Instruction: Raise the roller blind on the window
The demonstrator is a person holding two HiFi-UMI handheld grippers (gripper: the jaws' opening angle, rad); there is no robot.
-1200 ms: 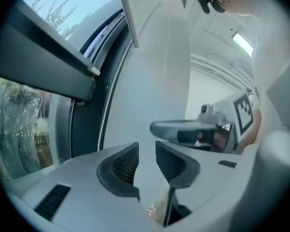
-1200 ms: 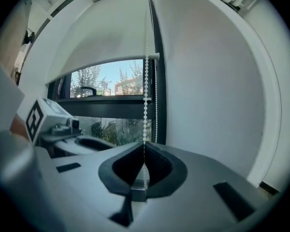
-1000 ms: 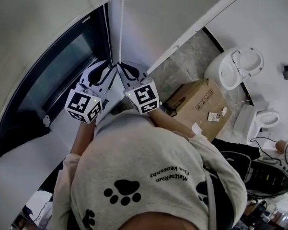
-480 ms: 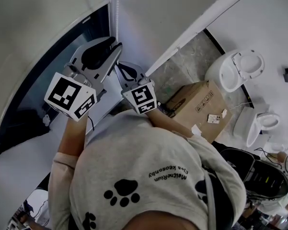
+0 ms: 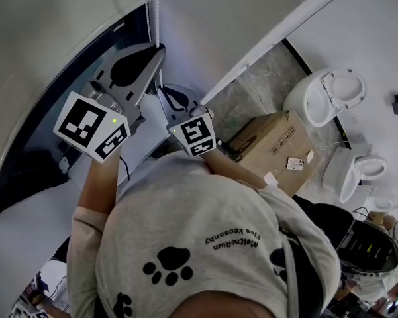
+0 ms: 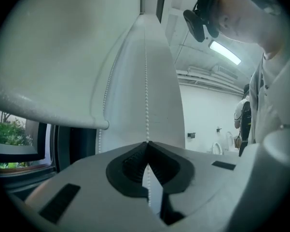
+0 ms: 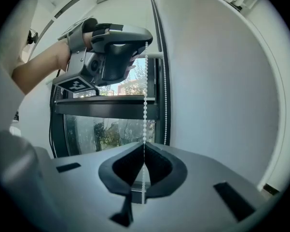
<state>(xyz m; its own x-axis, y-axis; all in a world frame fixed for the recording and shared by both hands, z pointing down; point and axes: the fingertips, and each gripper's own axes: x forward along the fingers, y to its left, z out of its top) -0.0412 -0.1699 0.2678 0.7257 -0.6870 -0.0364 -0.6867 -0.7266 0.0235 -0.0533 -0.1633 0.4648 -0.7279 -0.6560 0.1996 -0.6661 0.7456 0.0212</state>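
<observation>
Left gripper (image 5: pixel 159 49) has just clamped the bead chain (image 5: pixel 157 12) above the right gripper (image 5: pixel 160 91), also pinching it, one roller blind (image 6: pixel 53 47) partway down the window (image 5: pixel 73 105), two toilets (image 5: pixel 323 93) (image 5: pixel 359 167) and one cardboard box (image 5: pixel 273 143) on the grey floor (image 5: pixel 258 78).

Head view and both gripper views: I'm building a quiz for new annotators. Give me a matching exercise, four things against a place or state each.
1 left gripper
2 right gripper
3 cardboard box
4 roller blind

a next to a toilet
b shut on the bead chain, lower grip
c covers the upper window, glass bare below
d shut on the bead chain, upper grip

Pairs: 1-d, 2-b, 3-a, 4-c.
The left gripper's jaws have just been closing onto the chain.
</observation>
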